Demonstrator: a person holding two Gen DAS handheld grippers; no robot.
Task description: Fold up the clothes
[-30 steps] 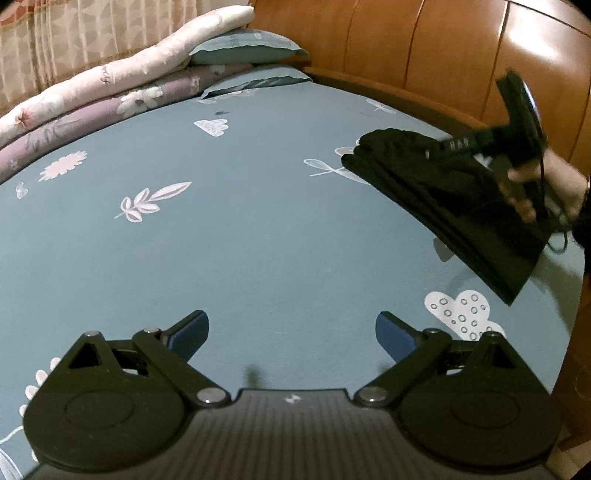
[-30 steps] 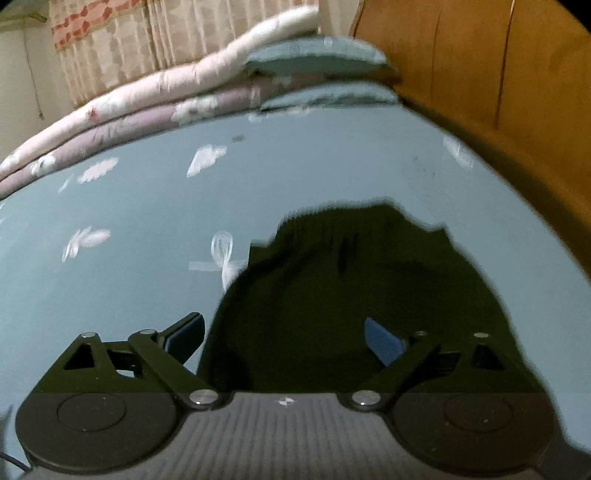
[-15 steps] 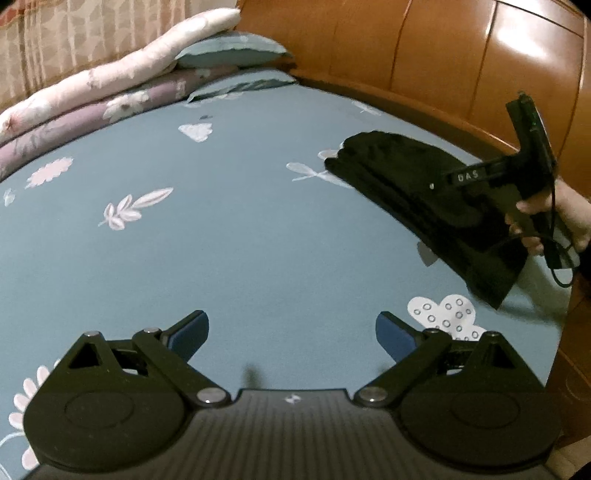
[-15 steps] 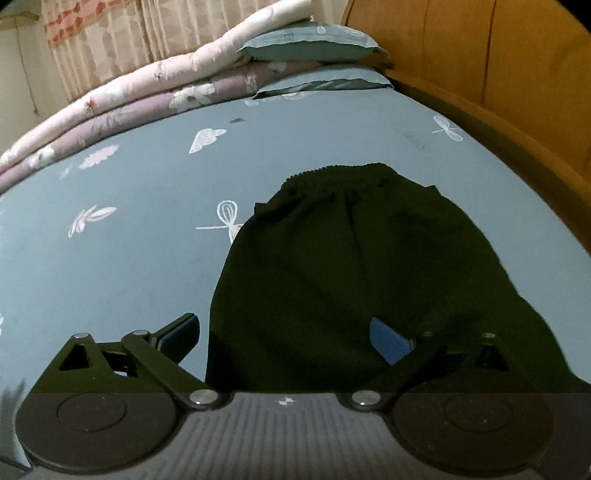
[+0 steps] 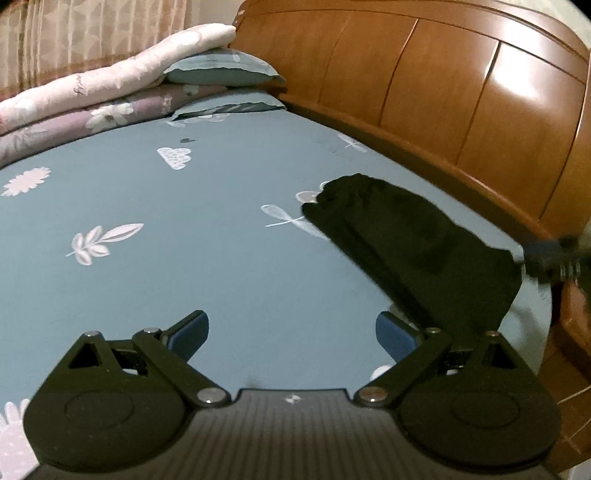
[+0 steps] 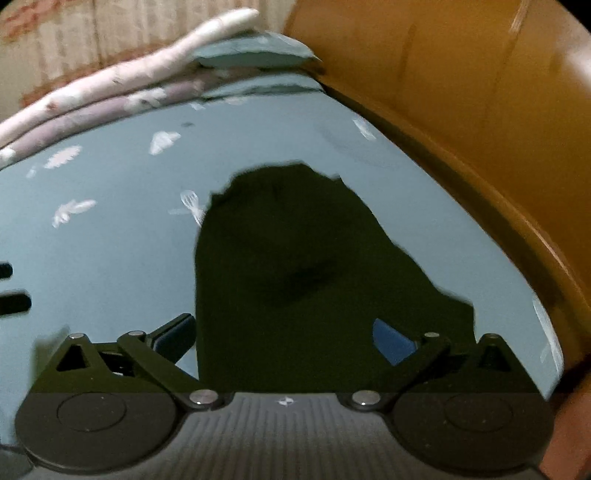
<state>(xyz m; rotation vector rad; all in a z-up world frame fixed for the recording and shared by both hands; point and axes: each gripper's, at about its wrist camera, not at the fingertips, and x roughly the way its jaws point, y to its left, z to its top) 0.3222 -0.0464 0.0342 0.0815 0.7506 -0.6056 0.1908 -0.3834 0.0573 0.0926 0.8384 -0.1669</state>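
A folded black garment (image 5: 406,243) lies flat on the blue-grey printed sheet (image 5: 221,258), near the wooden headboard side. My left gripper (image 5: 291,332) hovers open over bare sheet, just left of the garment's near corner, with nothing between its fingers. In the right wrist view the garment (image 6: 295,258) fills the middle. My right gripper (image 6: 282,334) hangs above its near end with the jaws opening wide. The cloth lies below the gap and the blue pads (image 6: 391,341) do not press on it. A blurred dark tool part (image 5: 546,254) shows at the right edge of the left wrist view.
A wooden headboard (image 5: 443,92) curves along the right side of the bed. Rolled quilts (image 5: 110,85) and two blue pillows (image 5: 221,70) are stacked at the far end, before a curtain (image 5: 92,33). The bed's edge drops off at the lower right.
The right gripper has drawn back and up from the garment and slid out to the right edge of the left wrist view. The left gripper has drifted toward the garment's near corner.
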